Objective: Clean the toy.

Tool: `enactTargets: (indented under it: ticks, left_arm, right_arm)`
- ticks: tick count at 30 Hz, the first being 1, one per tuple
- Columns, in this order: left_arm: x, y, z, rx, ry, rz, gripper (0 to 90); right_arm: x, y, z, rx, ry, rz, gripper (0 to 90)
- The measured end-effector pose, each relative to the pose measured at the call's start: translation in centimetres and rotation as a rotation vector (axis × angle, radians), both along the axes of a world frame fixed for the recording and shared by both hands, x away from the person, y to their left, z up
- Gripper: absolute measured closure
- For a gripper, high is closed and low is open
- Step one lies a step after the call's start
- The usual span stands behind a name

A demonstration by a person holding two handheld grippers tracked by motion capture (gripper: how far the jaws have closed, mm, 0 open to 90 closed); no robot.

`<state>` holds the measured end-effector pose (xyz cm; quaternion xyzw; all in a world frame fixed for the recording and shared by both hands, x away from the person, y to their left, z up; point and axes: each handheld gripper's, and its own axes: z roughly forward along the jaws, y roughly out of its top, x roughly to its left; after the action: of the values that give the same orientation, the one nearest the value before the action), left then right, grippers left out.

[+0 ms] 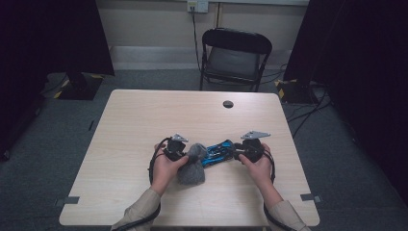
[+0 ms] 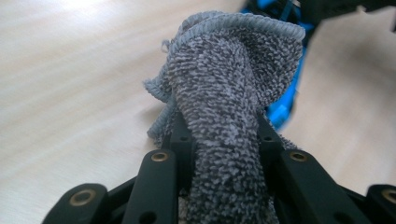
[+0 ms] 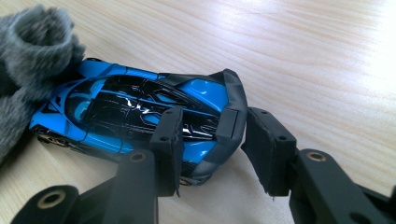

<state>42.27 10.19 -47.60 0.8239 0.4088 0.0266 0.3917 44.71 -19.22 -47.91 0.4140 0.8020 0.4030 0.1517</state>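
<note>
Between the hands, the toy car (image 3: 140, 112) lies lengthwise: right claw (image 3: 212, 144) clamps its tail, left claw (image 2: 224, 140) pinches the grey cloth (image 2: 229, 93) at its nose.

Most of the tabletop (image 1: 144, 120) lies bare, so a tool can pass freely on the far half and along both side edges. Near the front middle, the grey cloth (image 1: 192, 166) and the blue toy car (image 1: 219, 153) touch, blocking passage between the hands.
</note>
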Motion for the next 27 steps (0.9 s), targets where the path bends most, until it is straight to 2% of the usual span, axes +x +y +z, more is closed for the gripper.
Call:
enactTargets:
  ticks: [1, 6, 10, 14, 17, 19, 21, 23, 27]
  left_arm:
    - [-0.2, 0.0, 0.0, 0.004, -0.006, -0.011, 69.1]
    - [-1.5, -0.2, -0.3, -0.01, 0.016, -0.05, 69.4]
    - [-2.3, -0.2, -0.4, -0.014, 0.012, -0.079, 69.5]
    - [-2.7, 0.1, 0.2, 0.006, -0.009, -0.111, 69.4]
    - [-2.4, 1.2, 1.0, 0.059, -0.051, -0.082, 69.3]
    - [-1.7, 2.5, 1.1, 0.03, -0.054, -0.035, 69.3]
    - [-0.9, 3.8, 1.3, 0.05, -0.067, 0.008, 69.2]
    - [0.0, 4.7, 1.6, 0.039, -0.079, 0.04, 69.1]
    - [1.8, 5.1, 1.6, 0.061, -0.095, 0.078, 68.9]
  right_arm:
    - [0.0, 0.0, 0.0, 0.0, 0.0, 0.001, 57.6]
    - [0.0, 0.1, 0.0, -0.003, 0.003, -0.001, 57.7]
    - [-0.1, 0.3, 0.1, -0.013, 0.001, 0.0, 57.6]
    - [-0.1, 0.6, 0.1, -0.008, -0.002, 0.008, 57.5]
    - [-0.2, 0.8, 0.1, -0.02, -0.005, 0.015, 57.4]
    - [-0.2, 0.9, 0.2, -0.033, -0.007, 0.014, 56.7]
    - [-0.2, 0.9, 0.3, -0.037, -0.004, 0.008, 52.5]
    - [-0.2, 0.8, 0.4, -0.044, -0.004, -0.002, 46.8]
    - [-0.2, 0.5, 0.5, -0.022, 0.01, -0.001, 41.0]
